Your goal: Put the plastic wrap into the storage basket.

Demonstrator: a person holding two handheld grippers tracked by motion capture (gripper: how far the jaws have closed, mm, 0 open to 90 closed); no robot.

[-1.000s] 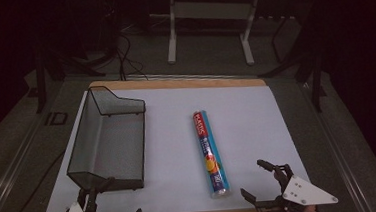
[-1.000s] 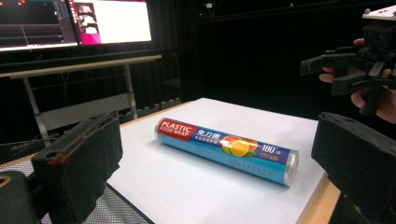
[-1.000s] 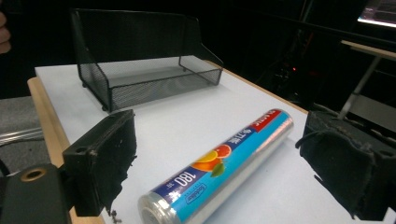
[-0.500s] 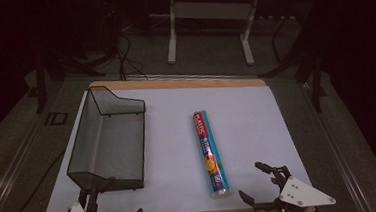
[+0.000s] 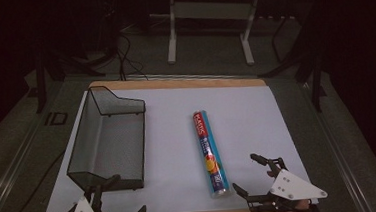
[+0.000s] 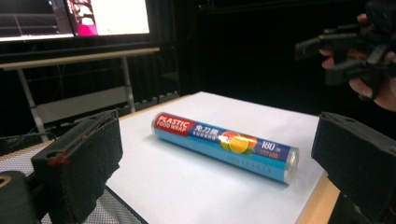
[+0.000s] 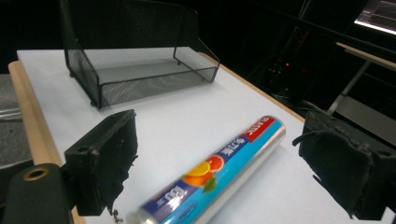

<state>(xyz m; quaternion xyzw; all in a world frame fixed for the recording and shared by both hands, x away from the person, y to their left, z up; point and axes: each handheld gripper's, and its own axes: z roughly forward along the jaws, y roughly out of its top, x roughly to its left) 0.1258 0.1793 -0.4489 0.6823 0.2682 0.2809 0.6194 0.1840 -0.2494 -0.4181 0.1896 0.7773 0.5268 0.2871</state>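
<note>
Right claw (image 5: 253,174) spread wide, grasping nothing, low at the near edge just right of the roll's (image 5: 209,153) near end. Left claw (image 5: 118,197) likewise released and empty, well left of the roll, at the near corner of the tray (image 5: 86,143). In the right gripper view, roll (image 7: 212,177) lying flat between the two black jaws but nearer the camera than their pads, not touched. In the left gripper view, roll (image 6: 223,145) seen side-on across the mat (image 6: 187,182), with the right claw (image 6: 348,49) up beyond its capped end. Roll lengthwise on the mat (image 5: 257,116), red end away, clear end toward the person, well apart from the tray on its left. Likely step: closing in for a grasp with the right claw. Best done by easing forward until the pads straddle the tube at or a little past the near end, jaws square across its axis, low enough to bite the round body at its widest. Slow closing advised: smooth film wrapper, round shape, so a slanted pinch could squirt it sideways or set it rolling. Grip toward the middle better for carrying it level to the tray.
</note>
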